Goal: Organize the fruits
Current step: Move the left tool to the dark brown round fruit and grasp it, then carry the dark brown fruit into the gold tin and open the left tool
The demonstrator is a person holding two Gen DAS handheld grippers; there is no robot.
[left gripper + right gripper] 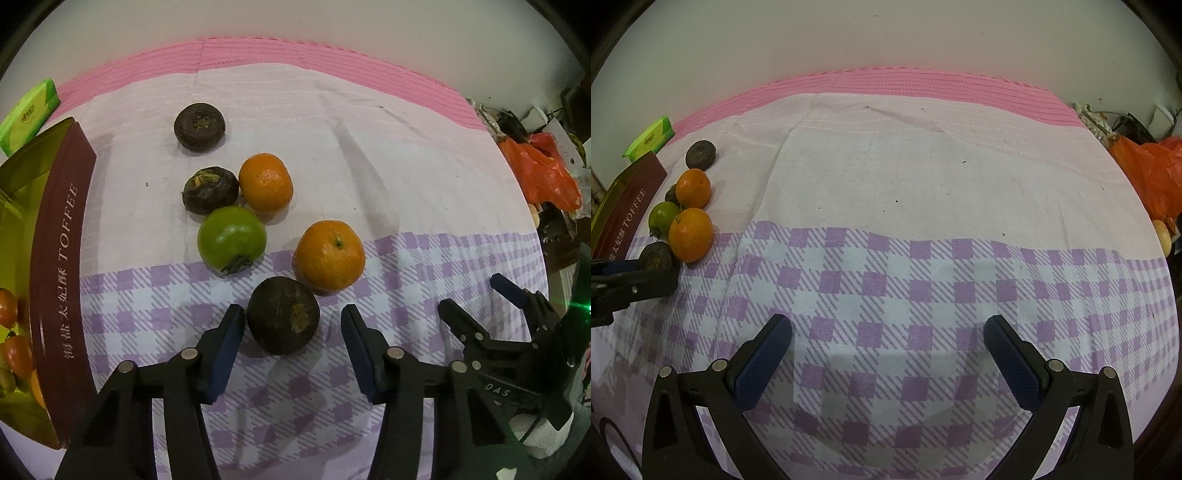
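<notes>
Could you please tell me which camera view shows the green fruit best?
The left wrist view: the green fruit is large, unobstructed, stem visible. The right wrist view shows it small at the left edge, partly behind an orange.

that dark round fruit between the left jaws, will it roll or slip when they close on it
The dark fruit looks rounded, so it may roll if one pad touches first; the left gripper stands open, its jaws either side. Its skin looks matte and rough, so slipping seems less likely. The orange sits close behind, so a forward nudge would probably bump it.
</notes>
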